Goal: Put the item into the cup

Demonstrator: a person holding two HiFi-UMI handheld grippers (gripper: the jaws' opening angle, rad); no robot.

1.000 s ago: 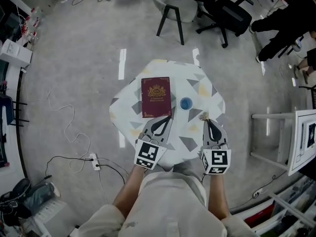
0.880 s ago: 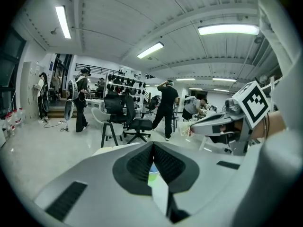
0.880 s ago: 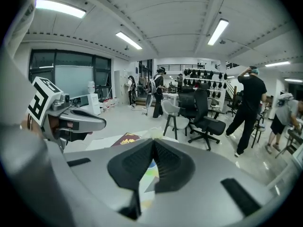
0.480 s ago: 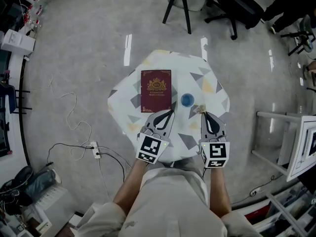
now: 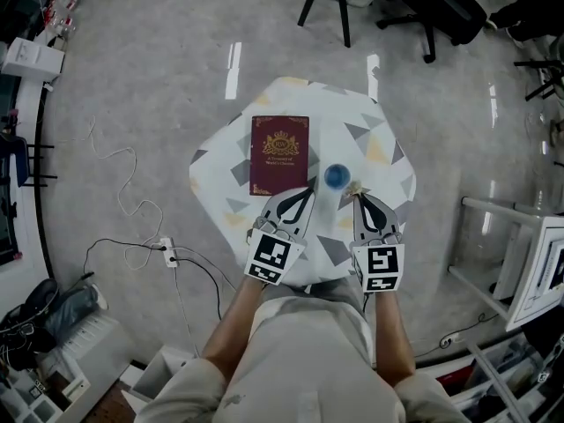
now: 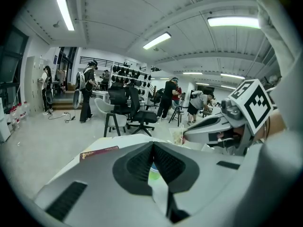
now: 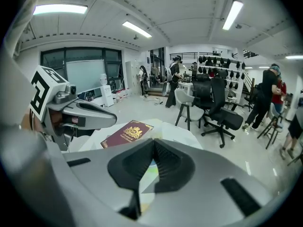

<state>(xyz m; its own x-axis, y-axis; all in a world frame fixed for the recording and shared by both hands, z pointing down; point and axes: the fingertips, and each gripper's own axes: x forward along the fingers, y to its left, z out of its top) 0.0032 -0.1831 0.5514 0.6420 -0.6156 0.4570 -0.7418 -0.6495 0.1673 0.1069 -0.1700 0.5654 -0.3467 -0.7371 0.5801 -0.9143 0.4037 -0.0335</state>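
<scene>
A small blue cup [image 5: 336,176] stands on the patterned table [image 5: 374,135], just right of a maroon book [image 5: 279,154]. My right gripper [image 5: 356,197] is shut on a small pale crumpled item [image 5: 355,187], which hangs at its tip close to the cup's near right side. In the left gripper view the same item [image 6: 177,135] shows at the right gripper's tip [image 6: 185,135]. My left gripper [image 5: 306,192] is shut with nothing in it, its tip at the book's near right corner, left of the cup. The book [image 7: 127,134] also shows in the right gripper view.
A power strip [image 5: 166,249] with trailing cables lies on the floor at the left. A white frame [image 5: 493,236] stands to the right of the table. Office chairs [image 5: 432,7] stand beyond the table's far edge. Several people stand far off in the room [image 6: 87,91].
Both grippers have sunk and moved forward over the table. The item in the right gripper has come closer to the blue cup. Book and cup have stayed in place.
</scene>
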